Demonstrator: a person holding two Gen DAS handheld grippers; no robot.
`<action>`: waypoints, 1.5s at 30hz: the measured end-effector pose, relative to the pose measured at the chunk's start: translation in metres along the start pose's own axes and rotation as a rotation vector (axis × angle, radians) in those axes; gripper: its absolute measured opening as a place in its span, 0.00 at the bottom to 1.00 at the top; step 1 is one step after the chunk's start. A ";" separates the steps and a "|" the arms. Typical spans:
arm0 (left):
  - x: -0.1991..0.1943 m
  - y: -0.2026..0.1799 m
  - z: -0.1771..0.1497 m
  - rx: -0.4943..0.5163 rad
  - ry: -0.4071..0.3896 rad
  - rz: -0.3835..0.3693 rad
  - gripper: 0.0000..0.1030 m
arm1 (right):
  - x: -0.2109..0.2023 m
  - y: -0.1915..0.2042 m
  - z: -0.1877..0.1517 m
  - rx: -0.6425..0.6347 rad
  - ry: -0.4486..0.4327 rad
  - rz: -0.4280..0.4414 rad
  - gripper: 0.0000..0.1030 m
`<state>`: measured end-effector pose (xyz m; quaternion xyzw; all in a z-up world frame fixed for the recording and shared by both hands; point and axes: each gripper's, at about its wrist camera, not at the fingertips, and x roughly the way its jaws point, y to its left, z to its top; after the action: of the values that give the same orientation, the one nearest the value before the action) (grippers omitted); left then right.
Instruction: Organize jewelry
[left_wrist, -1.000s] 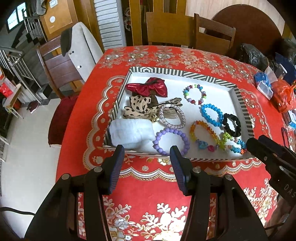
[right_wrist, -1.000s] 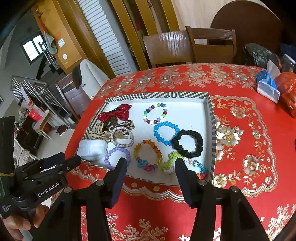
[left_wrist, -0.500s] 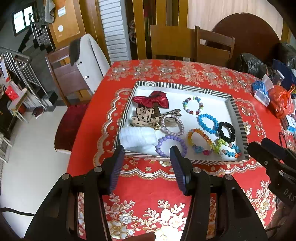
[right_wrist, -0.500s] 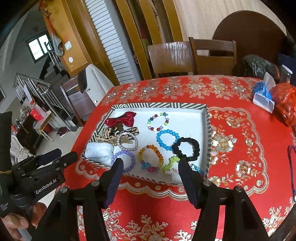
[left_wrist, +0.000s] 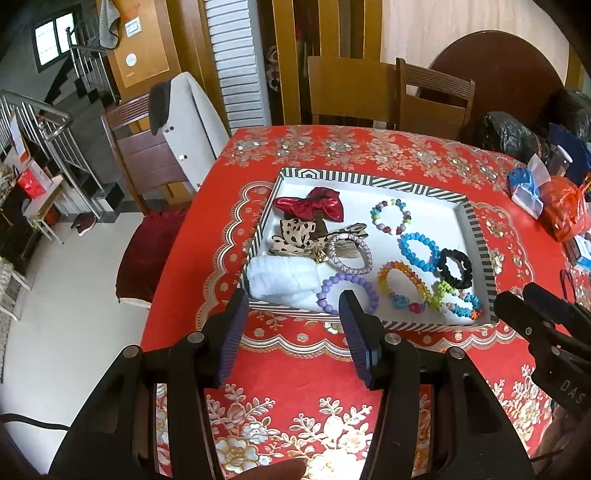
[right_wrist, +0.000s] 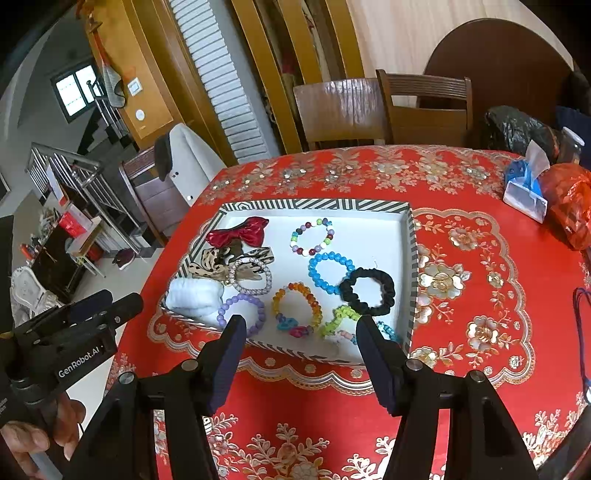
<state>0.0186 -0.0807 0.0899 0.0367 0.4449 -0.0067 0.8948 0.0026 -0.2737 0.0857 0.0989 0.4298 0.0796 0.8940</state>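
A white tray with a striped rim (left_wrist: 369, 181) (right_wrist: 314, 205) lies on the red tablecloth. In it are a red bow (left_wrist: 314, 206), leopard-print bows (left_wrist: 295, 236), a white rolled cloth (left_wrist: 280, 277), a purple bead bracelet (left_wrist: 327, 286), a blue bead bracelet (left_wrist: 403, 246), a black scrunchie (left_wrist: 466, 275) and several other bracelets. My left gripper (left_wrist: 292, 299) hovers open over the tray's near edge, nothing between its fingers. My right gripper (right_wrist: 300, 323) is open too, above the near right part of the tray, and holds nothing.
Wooden chairs (left_wrist: 351, 92) stand behind the table, and one with a grey jacket (left_wrist: 184, 110) stands at the left. A blue tissue pack (right_wrist: 524, 192), a red bag (right_wrist: 569, 210) and a black bag (right_wrist: 517, 129) lie at the far right. A hand (right_wrist: 22, 443) holds the left gripper.
The left gripper has risen and drawn back, so the tray looks smaller and farther. The right gripper's jaws have widened a little. Nothing in the tray has moved.
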 end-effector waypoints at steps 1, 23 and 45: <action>0.000 0.000 0.000 0.002 0.000 0.000 0.49 | 0.000 -0.001 -0.001 0.002 0.001 0.001 0.58; 0.006 -0.004 0.001 -0.001 0.010 0.002 0.49 | 0.014 -0.003 0.004 -0.015 0.030 0.002 0.62; 0.021 0.013 0.005 -0.016 0.033 -0.011 0.49 | 0.027 0.008 0.005 -0.021 0.059 -0.011 0.62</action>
<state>0.0353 -0.0673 0.0769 0.0274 0.4598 -0.0074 0.8876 0.0227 -0.2608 0.0703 0.0850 0.4556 0.0822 0.8823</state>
